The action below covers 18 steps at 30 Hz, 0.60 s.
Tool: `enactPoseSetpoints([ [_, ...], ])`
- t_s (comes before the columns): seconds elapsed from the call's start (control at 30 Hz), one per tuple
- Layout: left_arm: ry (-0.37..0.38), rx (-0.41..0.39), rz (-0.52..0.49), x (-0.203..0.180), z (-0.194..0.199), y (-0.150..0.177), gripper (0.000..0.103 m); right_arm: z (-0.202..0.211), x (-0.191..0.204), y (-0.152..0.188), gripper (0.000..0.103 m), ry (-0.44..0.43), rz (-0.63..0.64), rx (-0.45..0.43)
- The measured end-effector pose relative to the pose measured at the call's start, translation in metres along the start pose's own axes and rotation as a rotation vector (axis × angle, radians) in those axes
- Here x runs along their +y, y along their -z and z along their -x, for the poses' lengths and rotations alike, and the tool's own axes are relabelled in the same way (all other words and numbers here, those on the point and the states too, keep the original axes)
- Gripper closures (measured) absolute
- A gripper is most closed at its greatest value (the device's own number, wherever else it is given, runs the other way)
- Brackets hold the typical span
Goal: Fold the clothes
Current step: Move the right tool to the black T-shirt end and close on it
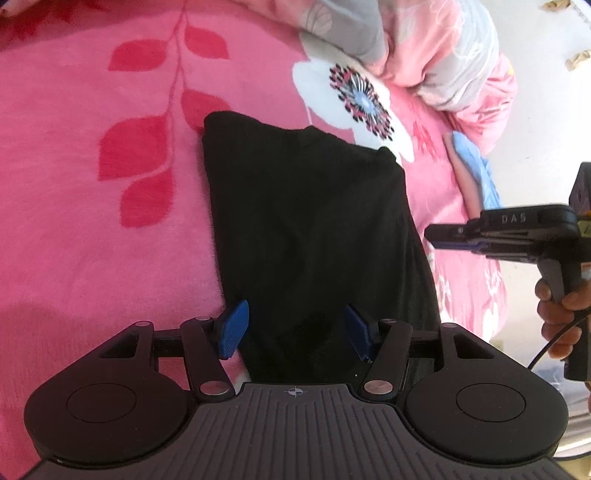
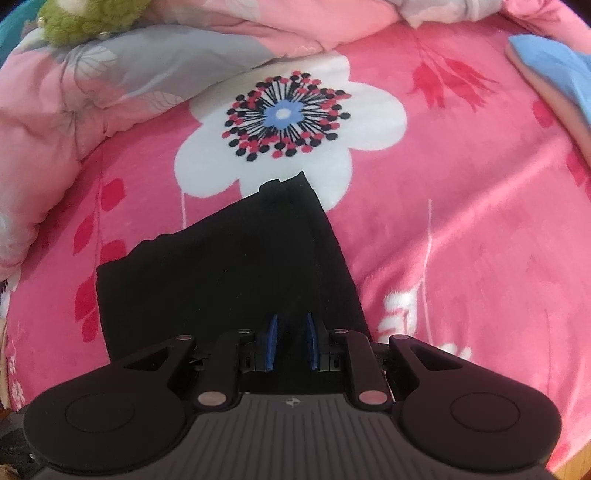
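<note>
A black garment [image 1: 303, 221] lies folded into a long flat strip on the pink flowered blanket [image 1: 92, 221]. My left gripper [image 1: 295, 330] hovers over its near end, open, with the blue pads [image 1: 234, 328] wide apart and gripping nothing. To the right, a hand [image 1: 557, 314] holds my right gripper [image 1: 437, 236] level beside the garment's right edge. In the right wrist view the black garment [image 2: 229, 266] lies under my right gripper [image 2: 291, 341]. Its pads [image 2: 271, 341] stand a narrow gap apart with no cloth pinched between them.
A bunched pink and grey quilt [image 1: 443, 55] [image 2: 92, 92] lies along the far side of the blanket [image 2: 461, 240]. A blue cloth [image 1: 476, 170] [image 2: 554, 70] rests near the bed's right edge. A green plush toy [image 2: 81, 18] sits on the quilt. Pale floor [image 1: 546, 110] lies beyond.
</note>
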<state>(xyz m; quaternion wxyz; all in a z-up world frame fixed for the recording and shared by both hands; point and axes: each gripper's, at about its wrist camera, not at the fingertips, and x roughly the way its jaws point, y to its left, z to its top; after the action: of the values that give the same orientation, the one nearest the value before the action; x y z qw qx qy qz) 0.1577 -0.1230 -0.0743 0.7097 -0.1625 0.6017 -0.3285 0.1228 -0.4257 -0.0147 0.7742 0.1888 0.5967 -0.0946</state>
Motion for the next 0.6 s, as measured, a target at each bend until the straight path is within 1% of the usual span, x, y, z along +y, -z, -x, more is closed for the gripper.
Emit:
enactPoseSetpoints([
  [0.23,0.028,0.102,0.002,0.003,-0.007,-0.017,0.045,-0.008,0.015,-0.026,0.085,0.022,-0.017,0.042],
  [0.43,0.046,0.125,0.033,0.007,-0.010,-0.021,0.045,-0.018,0.030,-0.053,0.085,0.028,0.026,0.063],
  [0.6,0.061,0.126,0.031,0.010,-0.010,-0.021,0.045,-0.027,0.031,-0.062,0.085,0.044,0.030,0.074],
])
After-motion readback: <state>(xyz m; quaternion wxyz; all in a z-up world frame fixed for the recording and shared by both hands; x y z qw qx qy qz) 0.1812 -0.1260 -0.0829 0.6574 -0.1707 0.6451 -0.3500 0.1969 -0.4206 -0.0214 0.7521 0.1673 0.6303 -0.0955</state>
